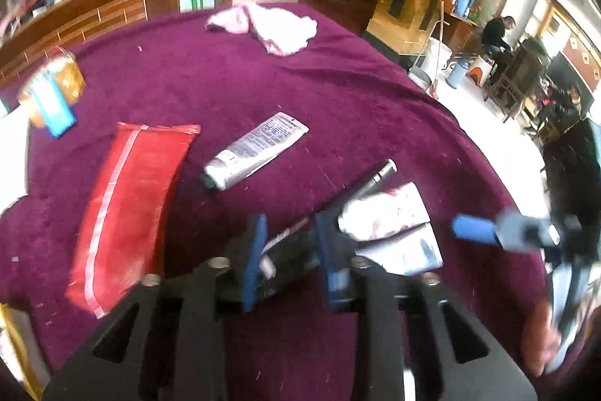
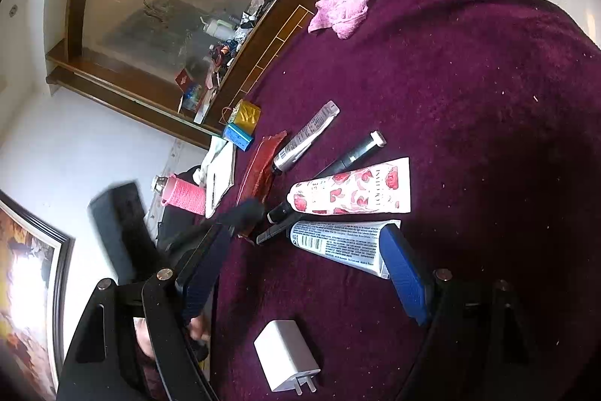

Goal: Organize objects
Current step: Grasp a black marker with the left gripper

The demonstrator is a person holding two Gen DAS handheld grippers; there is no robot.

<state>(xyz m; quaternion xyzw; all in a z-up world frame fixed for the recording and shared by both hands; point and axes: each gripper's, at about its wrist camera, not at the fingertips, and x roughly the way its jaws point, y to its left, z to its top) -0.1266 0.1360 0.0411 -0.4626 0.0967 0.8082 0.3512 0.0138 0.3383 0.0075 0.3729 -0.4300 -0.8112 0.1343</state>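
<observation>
On the purple tablecloth [image 1: 338, 81] lie a red pouch [image 1: 127, 209], a silver-white tube [image 1: 255, 149], a rose-patterned tube [image 1: 383, 213], a white printed tube [image 1: 405, 250] and a dark mascara [image 1: 379, 175]. My left gripper [image 1: 293, 262] hangs low over the cloth, its blue pads on either side of a slim dark tube [image 1: 285, 247]; I see no squeeze on it. To the right my right gripper [image 1: 488, 232] hovers. In the right wrist view the right gripper [image 2: 304, 232] stands wide open above the white printed tube [image 2: 338, 243], holding nothing.
A pink cloth [image 1: 274, 25] lies at the table's far side. A gold box [image 1: 64, 74] and a blue box [image 1: 54, 108] sit at the left edge. A white charger plug [image 2: 287, 359] lies near the right gripper. A pink bottle [image 2: 184, 194] shows beyond the table's edge.
</observation>
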